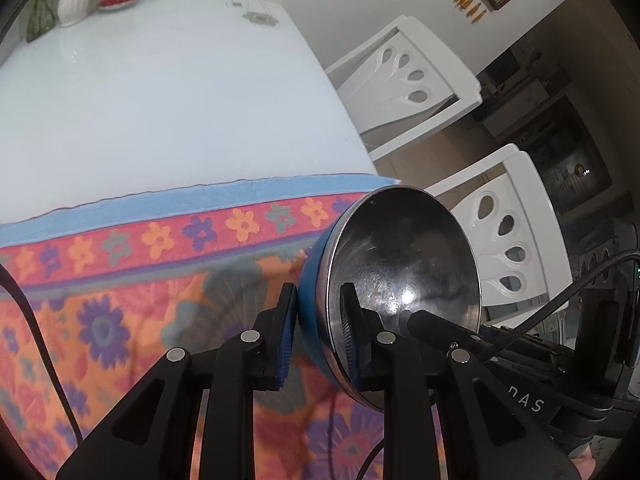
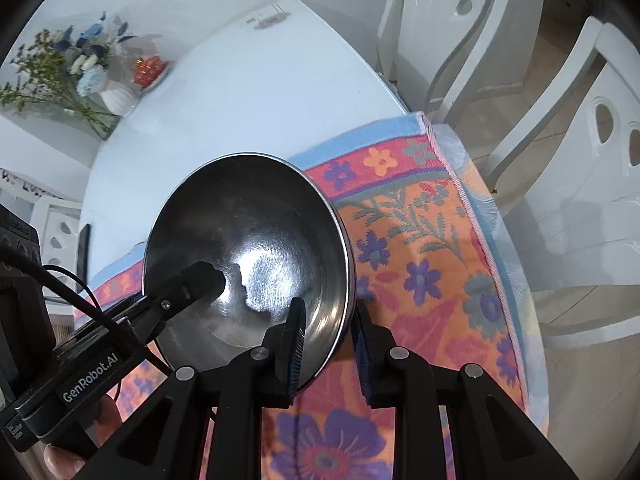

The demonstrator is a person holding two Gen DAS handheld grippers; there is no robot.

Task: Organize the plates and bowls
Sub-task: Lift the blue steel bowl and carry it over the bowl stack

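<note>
White tabletop fills the upper left of both wrist views, with a vase of flowers [image 2: 108, 88] and a red dish [image 2: 150, 71] at its far end, a flowered cloth [image 1: 140, 280] over the near end of the table [image 1: 180, 92], and white chairs [image 1: 408, 76] along the right edge.

At lower centre of the left wrist view, the left gripper [image 1: 318, 312] clamps the rim of a steel bowl [image 1: 404, 264] with a blue outer shell, one finger pressed on the blue outside, the other inside against the metal. The bowl is tipped on edge, its mouth turned to the right of the frame, above the cloth's right border.

In the right wrist view the same bowl [image 2: 248, 256] sits at centre, and the right gripper [image 2: 330, 340] pinches the near rim, one finger inside, one outside, closed to the thickness of the wall. The left gripper's finger pokes into the bowl from the lower left.

Both tools appear to share one bowl, so the step in hand looks like a handover or a carry to its place. No plates or other bowls are in sight. The next move likely calls for one gripper to let go while the other keeps a firm pinch, since a thin, slick rim could slip.
</note>
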